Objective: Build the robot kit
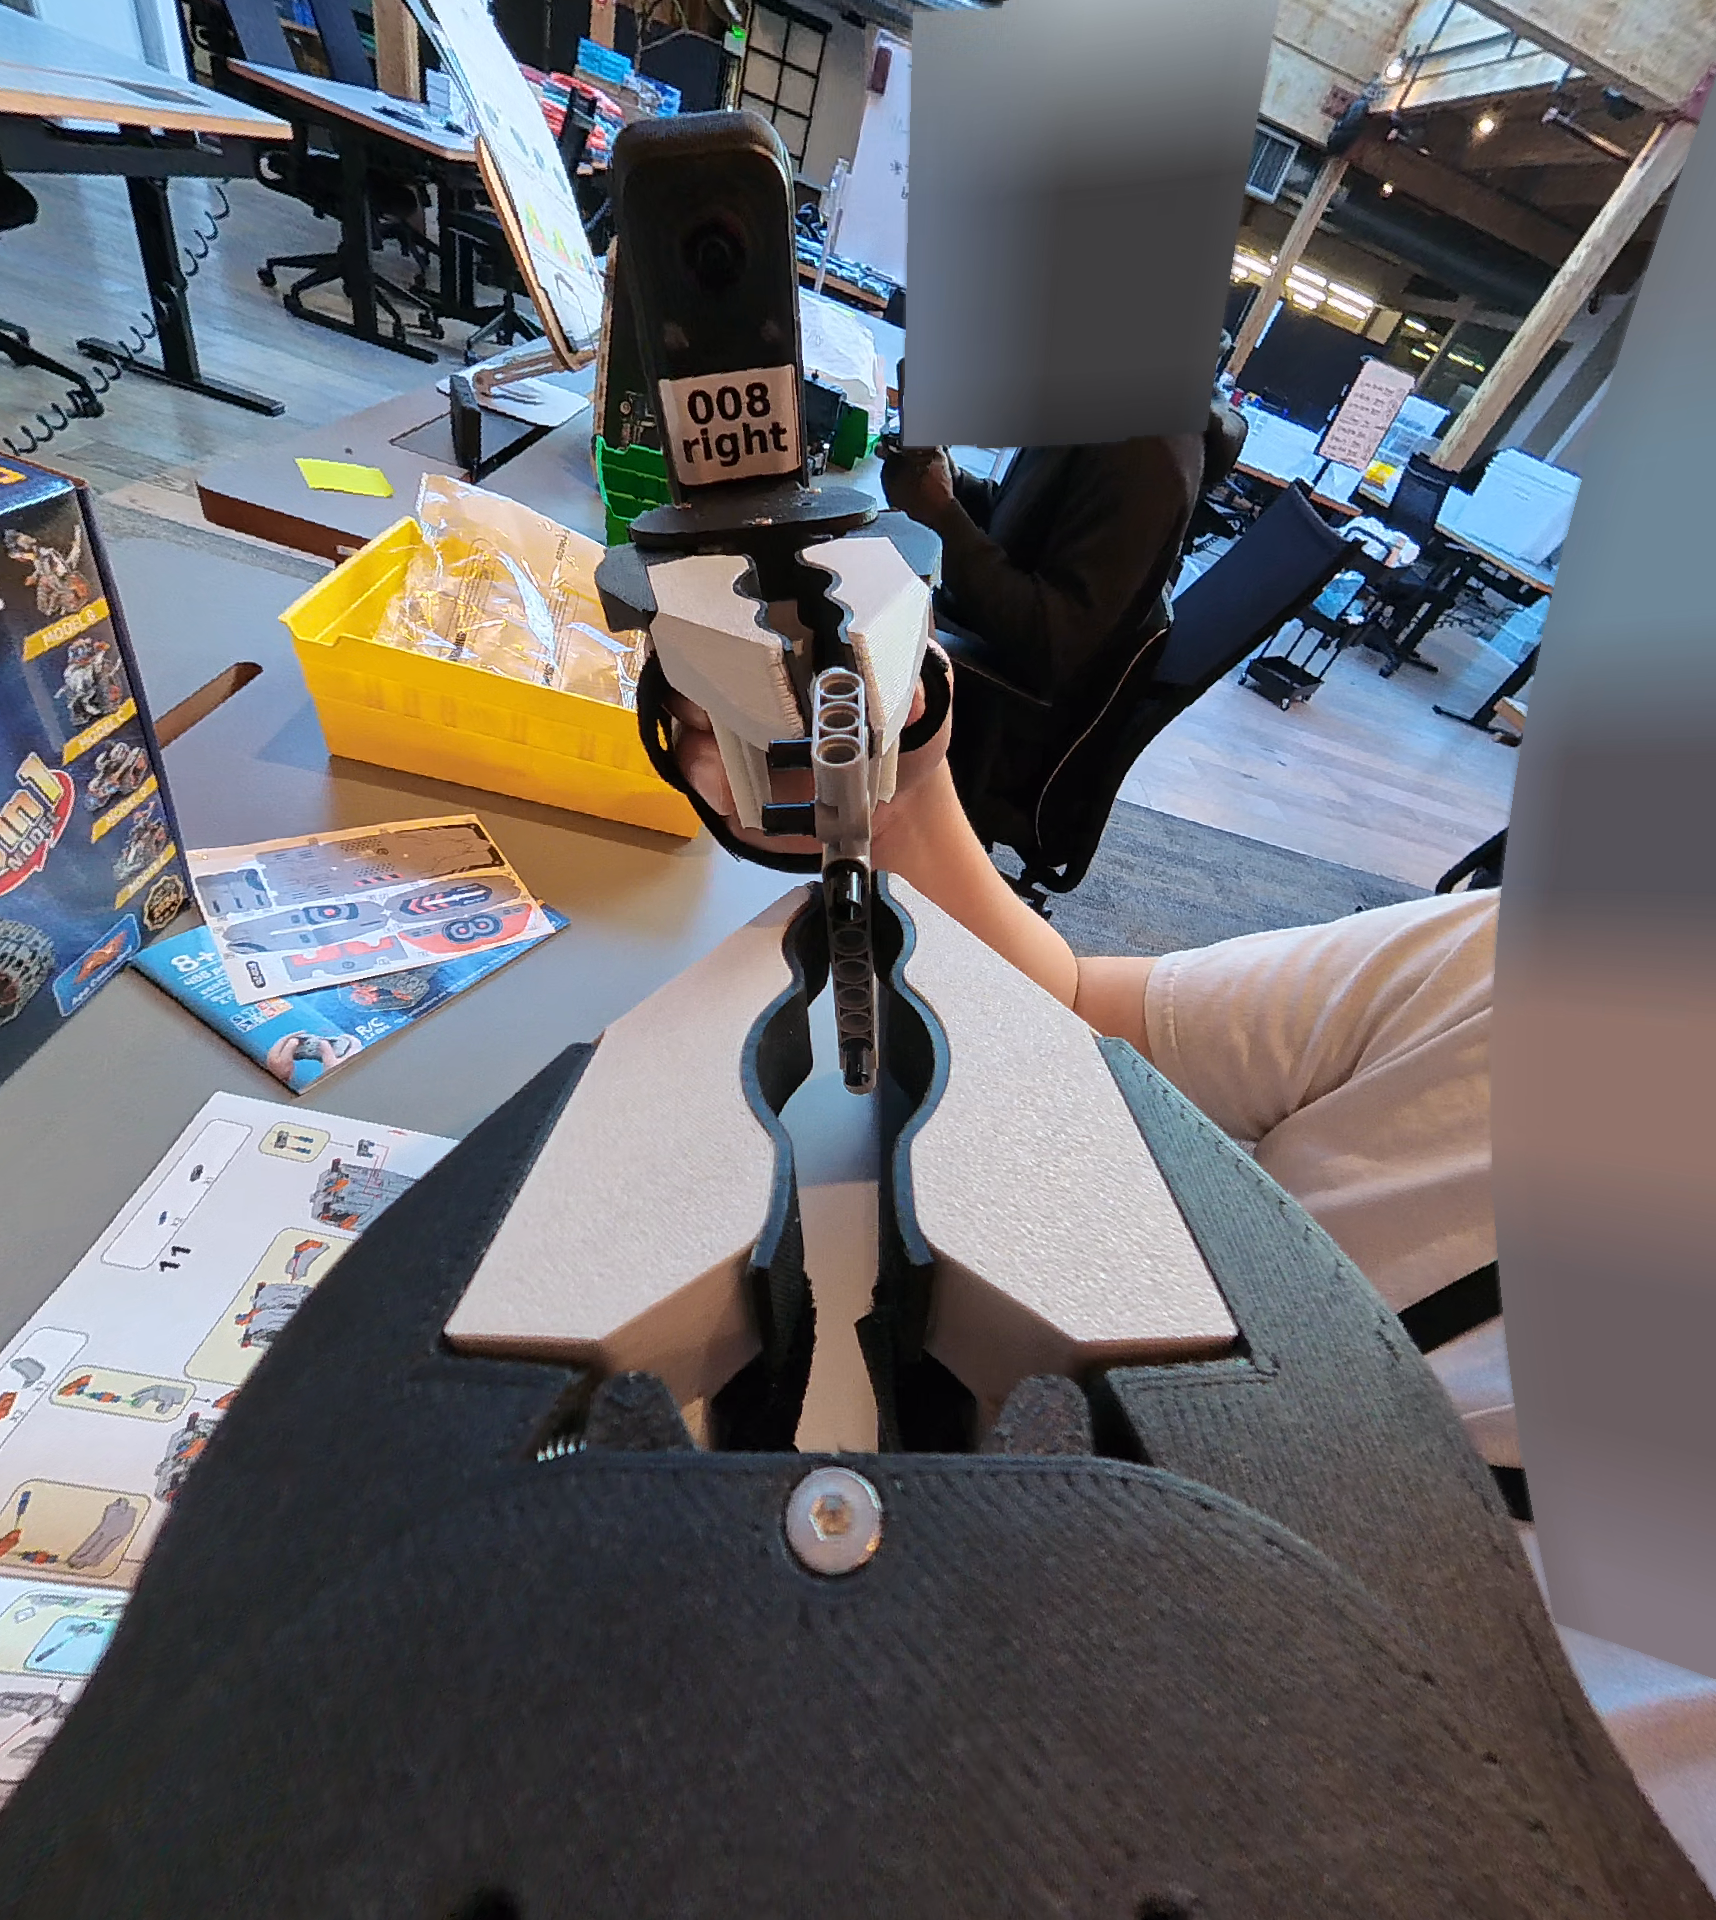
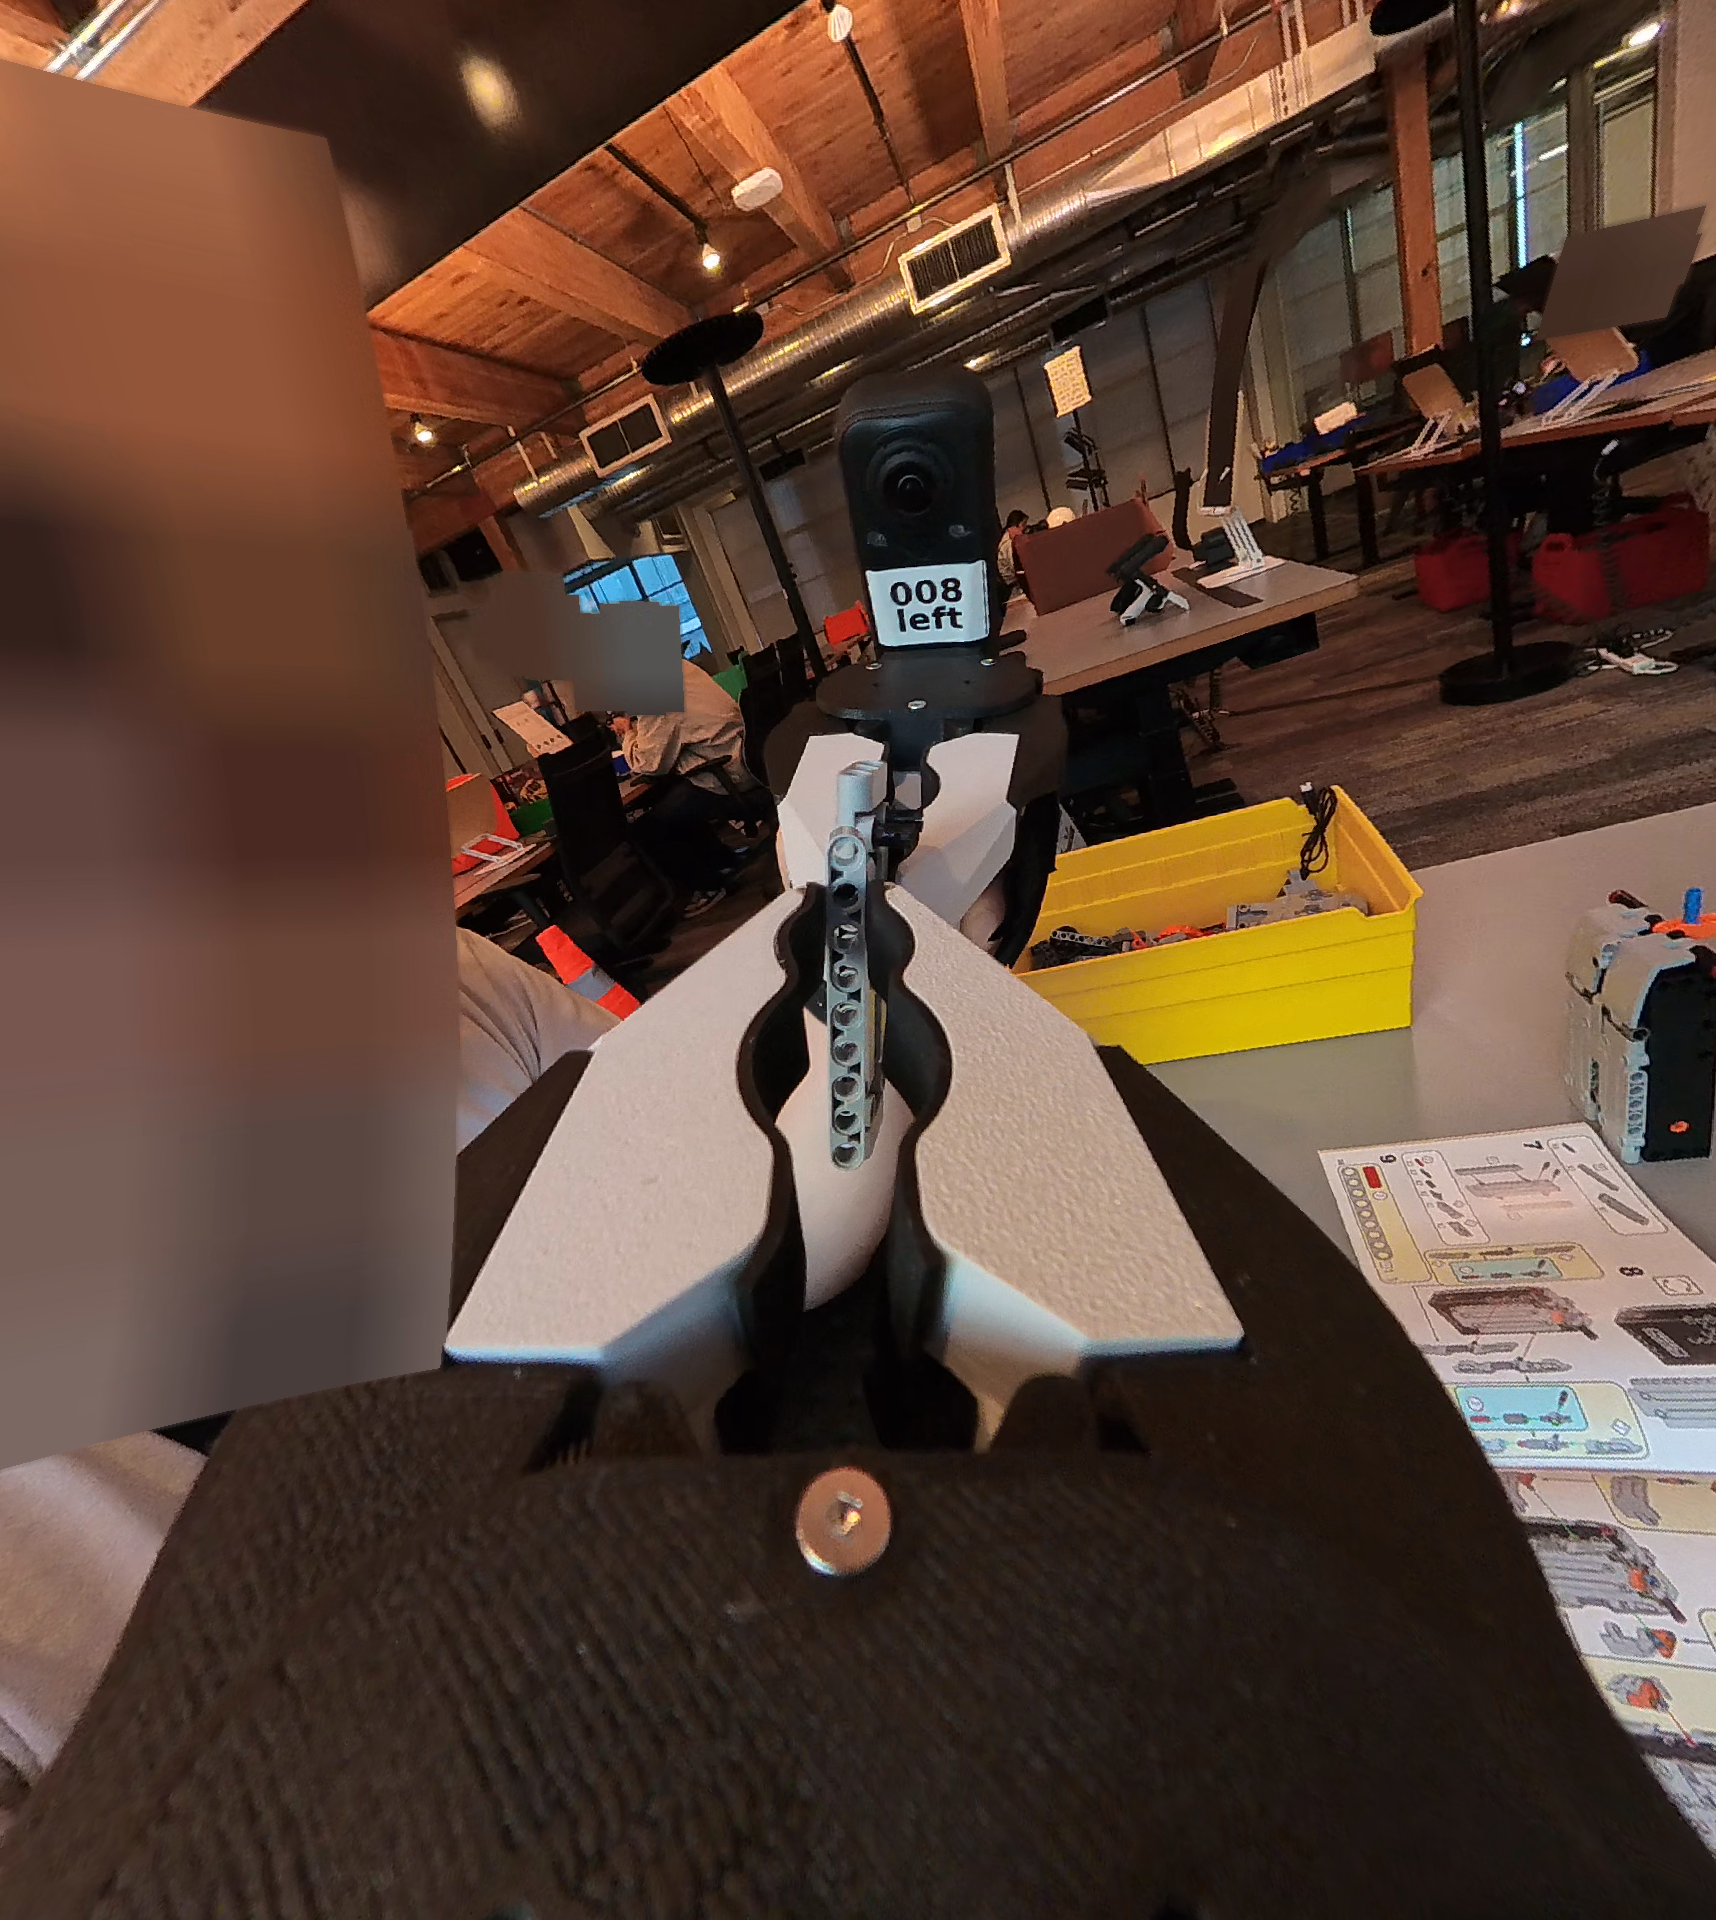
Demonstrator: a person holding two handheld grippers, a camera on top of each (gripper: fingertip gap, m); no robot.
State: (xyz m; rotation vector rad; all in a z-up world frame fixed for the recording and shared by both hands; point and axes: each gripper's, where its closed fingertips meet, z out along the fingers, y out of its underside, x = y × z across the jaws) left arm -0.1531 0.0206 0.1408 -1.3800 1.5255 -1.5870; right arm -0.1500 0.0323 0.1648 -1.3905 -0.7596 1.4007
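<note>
Both grippers are held above the grey table (image 1: 241,769), tip to tip. My left gripper (image 1: 846,904) is shut on a dark grey holed beam (image 1: 849,977). Facing it, my right gripper (image 1: 838,686) is shut on a light grey holed beam (image 1: 841,748) with black pins on its side. The two beams meet end to end between the tips. In the right wrist view my right gripper (image 2: 849,894) grips a grey holed beam (image 2: 849,1039), and the left gripper (image 2: 885,821) is just beyond it.
A yellow bin of plastic bags (image 1: 480,717), a kit box (image 1: 12,748), a sticker sheet (image 1: 366,914) and an open instruction booklet (image 1: 106,1351) lie on the table. The right wrist view shows a yellow bin of parts (image 2: 1249,977) and a partly built grey-black model (image 2: 1643,1039). My two grippers' fingertips are within a few centimetres of each other.
</note>
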